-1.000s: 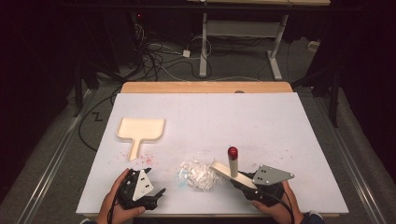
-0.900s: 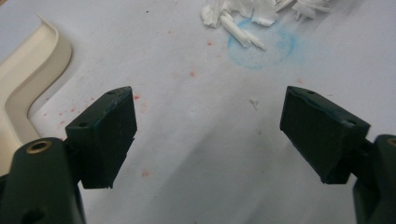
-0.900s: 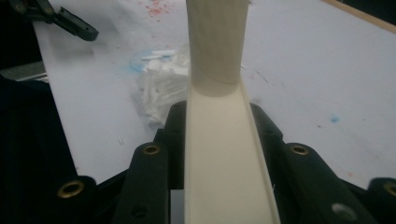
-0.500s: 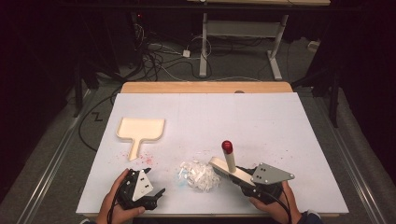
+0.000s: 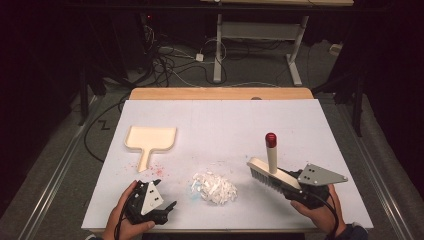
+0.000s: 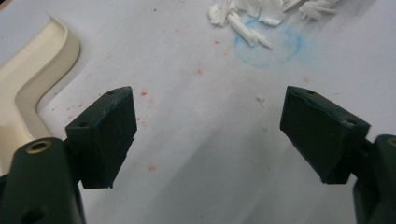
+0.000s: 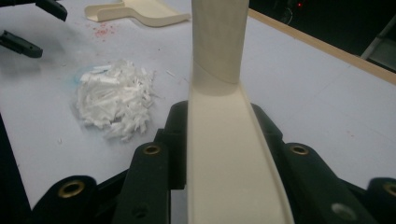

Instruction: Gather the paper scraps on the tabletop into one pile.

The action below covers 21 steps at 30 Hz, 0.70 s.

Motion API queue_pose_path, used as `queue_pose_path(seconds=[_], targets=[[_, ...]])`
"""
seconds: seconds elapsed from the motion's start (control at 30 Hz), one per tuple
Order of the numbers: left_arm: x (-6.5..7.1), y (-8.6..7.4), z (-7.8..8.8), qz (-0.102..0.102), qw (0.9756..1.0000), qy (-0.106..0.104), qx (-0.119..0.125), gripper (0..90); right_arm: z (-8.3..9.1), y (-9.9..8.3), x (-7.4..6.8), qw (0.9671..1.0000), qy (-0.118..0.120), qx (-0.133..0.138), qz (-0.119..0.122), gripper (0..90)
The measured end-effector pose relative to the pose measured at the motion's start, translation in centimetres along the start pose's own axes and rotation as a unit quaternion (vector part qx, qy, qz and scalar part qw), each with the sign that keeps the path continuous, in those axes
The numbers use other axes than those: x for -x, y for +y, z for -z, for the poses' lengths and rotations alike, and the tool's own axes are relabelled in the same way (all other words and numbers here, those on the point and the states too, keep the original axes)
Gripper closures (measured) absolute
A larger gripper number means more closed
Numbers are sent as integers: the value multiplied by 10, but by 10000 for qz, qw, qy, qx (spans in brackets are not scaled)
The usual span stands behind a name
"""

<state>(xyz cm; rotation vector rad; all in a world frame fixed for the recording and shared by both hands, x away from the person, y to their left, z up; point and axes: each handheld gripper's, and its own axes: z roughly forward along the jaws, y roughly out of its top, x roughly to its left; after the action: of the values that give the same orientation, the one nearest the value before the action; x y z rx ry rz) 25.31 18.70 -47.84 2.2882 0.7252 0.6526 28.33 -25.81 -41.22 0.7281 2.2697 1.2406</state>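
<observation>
- Two grippers work at the near edge of the white desk (image 5: 220, 120), one in each of the person's hands.
- Right gripper (image 5: 292, 186) has its fingers clenched on the back of a cream hand brush (image 5: 272, 172), near the desk's right front; the brush's red-tipped handle stands up and its bristles point towards the middle of the desk.
- From the right gripper view, the brush (image 7: 224, 140) runs straight up between the black fingers (image 7: 154, 172), which press on both its sides.
- Left gripper (image 5: 165, 209) rests near the left front edge, its fingers (image 6: 105, 135) released and spread wide over bare desk.
- A pile of white shreds (image 5: 215, 186) lies between the two grippers, apart from both.
- A cream dustpan (image 5: 150, 140) lies flat beyond the left gripper, handle towards the person, with red specks beside it.
</observation>
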Motion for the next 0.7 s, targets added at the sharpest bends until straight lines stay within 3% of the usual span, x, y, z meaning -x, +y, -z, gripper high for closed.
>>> queue_pose_path(seconds=[0.3,0.7], targets=[[-1,-1,0,21,10000,37,-25,176,21,-16,4,9995,295,-109,-66,677],[-1,0,0,21,10000,-4,-29,176,35,-27,16,9955,787,118,-523,669]])
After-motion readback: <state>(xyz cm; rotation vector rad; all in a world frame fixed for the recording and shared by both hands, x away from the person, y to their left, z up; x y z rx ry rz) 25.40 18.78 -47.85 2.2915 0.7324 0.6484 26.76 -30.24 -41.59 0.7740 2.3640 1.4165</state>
